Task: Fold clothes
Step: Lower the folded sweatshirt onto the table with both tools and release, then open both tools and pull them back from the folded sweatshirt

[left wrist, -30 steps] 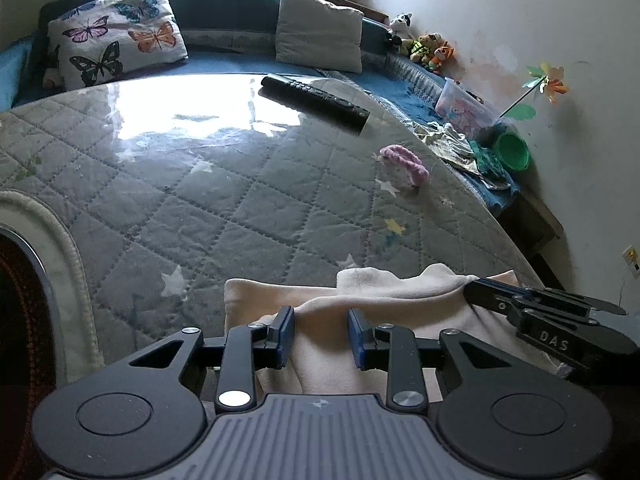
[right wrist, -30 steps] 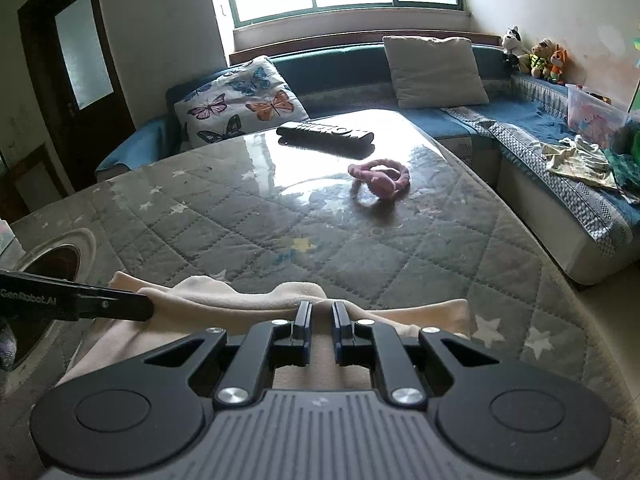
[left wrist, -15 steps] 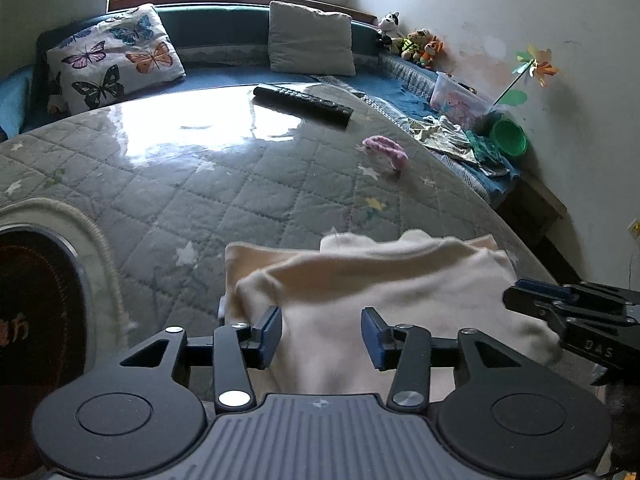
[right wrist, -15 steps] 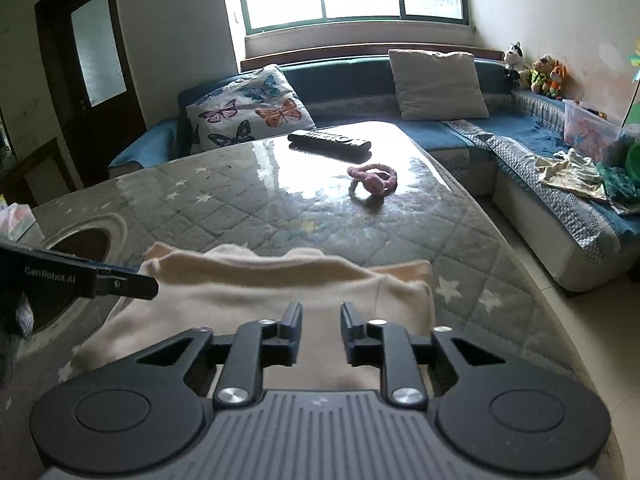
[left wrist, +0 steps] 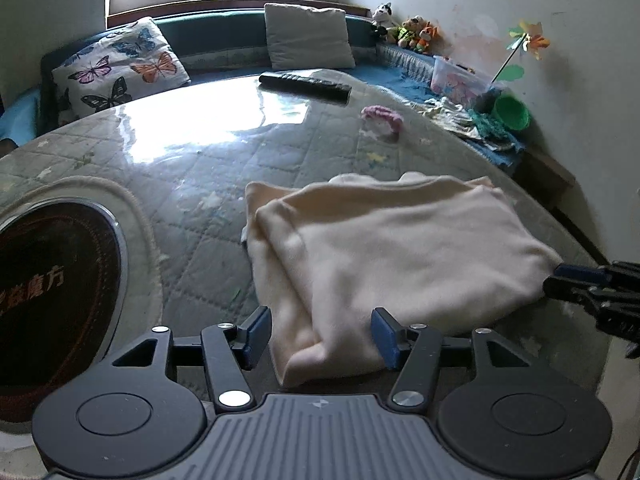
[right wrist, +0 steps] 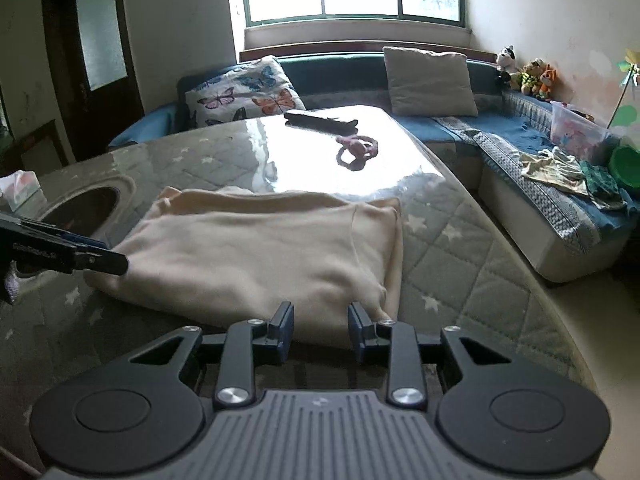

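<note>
A cream garment (left wrist: 392, 248) lies folded into a rough rectangle on the quilted table (left wrist: 208, 184); it also shows in the right wrist view (right wrist: 256, 252). My left gripper (left wrist: 320, 336) is open, its jaws either side of the garment's near left corner without gripping it. My right gripper (right wrist: 320, 328) is open at the garment's near right edge, not holding it. The right gripper shows at the right of the left wrist view (left wrist: 592, 288); the left gripper shows at the left of the right wrist view (right wrist: 64, 252).
A black remote (left wrist: 306, 84) and a pink ring toy (left wrist: 382, 116) lie at the far end of the table. A round dark inset (left wrist: 52, 288) is at the left. A sofa with cushions (right wrist: 428, 80) and loose clothes (right wrist: 560, 168) stands behind and right.
Both grippers have opened, let go of the cream garment and pulled back toward the near edge. The garment now lies flat and folded on the table.
</note>
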Demonstrator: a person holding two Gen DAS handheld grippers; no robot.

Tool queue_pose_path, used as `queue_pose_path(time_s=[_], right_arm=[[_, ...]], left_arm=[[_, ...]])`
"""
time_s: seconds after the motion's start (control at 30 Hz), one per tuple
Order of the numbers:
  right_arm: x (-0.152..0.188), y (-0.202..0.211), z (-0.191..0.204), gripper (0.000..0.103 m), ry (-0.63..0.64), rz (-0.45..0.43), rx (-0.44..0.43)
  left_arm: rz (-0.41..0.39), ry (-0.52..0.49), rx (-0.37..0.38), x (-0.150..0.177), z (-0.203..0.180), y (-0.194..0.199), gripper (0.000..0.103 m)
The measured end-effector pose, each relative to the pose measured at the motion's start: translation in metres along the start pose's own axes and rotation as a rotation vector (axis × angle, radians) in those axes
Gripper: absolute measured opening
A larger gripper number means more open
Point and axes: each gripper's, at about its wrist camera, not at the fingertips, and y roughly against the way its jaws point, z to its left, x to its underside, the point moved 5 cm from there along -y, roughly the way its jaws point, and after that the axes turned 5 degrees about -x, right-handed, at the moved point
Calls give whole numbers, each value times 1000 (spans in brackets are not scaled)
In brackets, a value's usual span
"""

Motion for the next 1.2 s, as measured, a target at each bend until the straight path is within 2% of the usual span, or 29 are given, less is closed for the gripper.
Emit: queue_pose_path(time_s=[0.2,0.4,0.6,0.97,1.1,1.2], right_arm=[[-11,2,2,30,7,-51,-4],[-3,-20,-10,30,-25,-13,9],[-5,-8,-1,30,0,-38,-4],[-2,-18,-1,30,-3,-11,0],[-6,-15,4,30,8,-30,-3],[-5,-16,8,30,18,-33,-5]], left_arm=[[0,10,-12,3,3,0,59],[17,8,-22,10,6,-4,59],[11,27,-18,12,10,0,59],[-1,68,-25,15,19,8,63],[-24,76,-28,12,20,14,63],[-10,84,-40,13,24,10,64]])
